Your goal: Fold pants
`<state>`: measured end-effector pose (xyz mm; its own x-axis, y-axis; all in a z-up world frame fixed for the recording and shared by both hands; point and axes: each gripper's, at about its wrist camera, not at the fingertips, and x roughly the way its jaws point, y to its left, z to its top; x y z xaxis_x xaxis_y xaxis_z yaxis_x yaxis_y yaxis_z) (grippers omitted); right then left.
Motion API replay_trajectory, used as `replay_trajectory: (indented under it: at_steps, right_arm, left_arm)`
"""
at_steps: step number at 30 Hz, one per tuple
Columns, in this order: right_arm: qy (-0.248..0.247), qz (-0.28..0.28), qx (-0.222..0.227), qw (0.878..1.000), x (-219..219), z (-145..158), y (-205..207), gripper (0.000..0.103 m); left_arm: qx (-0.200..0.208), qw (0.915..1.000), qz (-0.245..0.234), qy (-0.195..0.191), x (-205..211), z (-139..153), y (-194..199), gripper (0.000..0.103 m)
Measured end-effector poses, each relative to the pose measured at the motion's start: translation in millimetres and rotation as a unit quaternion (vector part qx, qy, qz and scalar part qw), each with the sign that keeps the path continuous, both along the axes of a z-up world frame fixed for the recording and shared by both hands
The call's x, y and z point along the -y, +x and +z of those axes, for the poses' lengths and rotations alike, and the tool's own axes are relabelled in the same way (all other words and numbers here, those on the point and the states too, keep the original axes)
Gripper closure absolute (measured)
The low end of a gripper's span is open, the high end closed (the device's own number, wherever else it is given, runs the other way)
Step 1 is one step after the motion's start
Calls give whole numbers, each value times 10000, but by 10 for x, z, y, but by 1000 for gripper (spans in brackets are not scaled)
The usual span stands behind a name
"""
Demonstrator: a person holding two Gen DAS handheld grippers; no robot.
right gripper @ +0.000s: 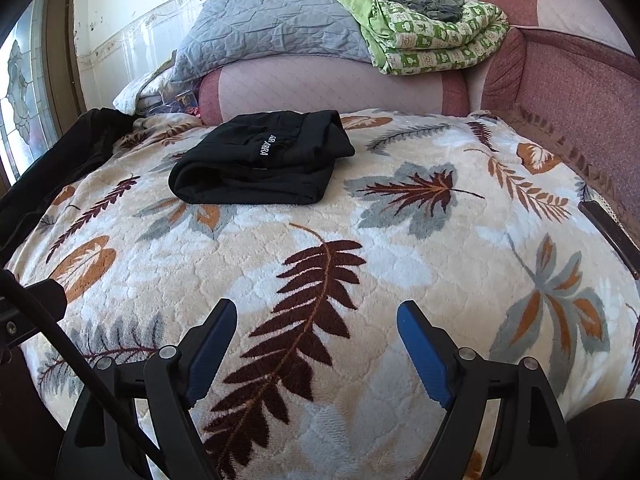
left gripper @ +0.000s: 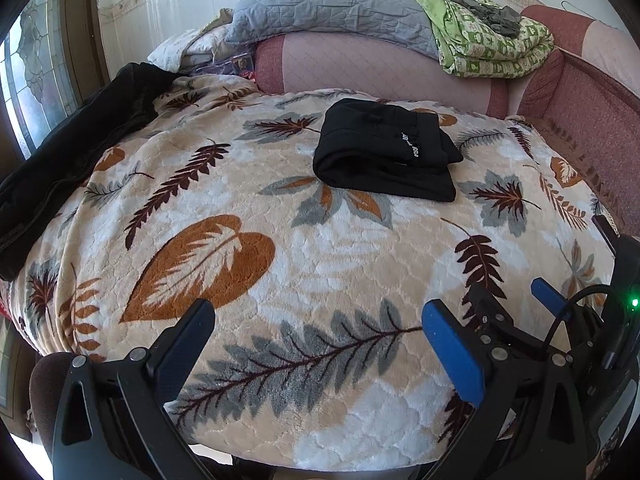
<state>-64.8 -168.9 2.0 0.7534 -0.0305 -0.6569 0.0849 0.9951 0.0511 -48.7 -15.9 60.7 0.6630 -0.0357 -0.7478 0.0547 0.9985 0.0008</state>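
The black pants (left gripper: 386,148) lie folded into a compact bundle with white lettering on top, on the far part of the leaf-patterned blanket (left gripper: 300,264). They also show in the right wrist view (right gripper: 262,158), far left of centre. My left gripper (left gripper: 318,320) is open and empty, low over the blanket's near edge, well short of the pants. My right gripper (right gripper: 316,314) is open and empty, also near the front edge; it shows at the right in the left wrist view (left gripper: 560,300).
A dark jacket (left gripper: 68,152) lies along the blanket's left edge by a window. At the back, a pink bolster (left gripper: 380,68) carries a grey quilt (left gripper: 332,4) and a green patterned quilt (left gripper: 492,40). A pink padded side (right gripper: 580,100) borders the right.
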Motion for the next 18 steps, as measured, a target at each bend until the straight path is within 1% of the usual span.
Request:
replay_trajectory:
  at_steps: [18]
  right_arm:
    - [-83,-20,-149,9999,-3,-58,45,16]
  left_arm:
    - [-233,9997,-26,-48,-9,-77,32,0]
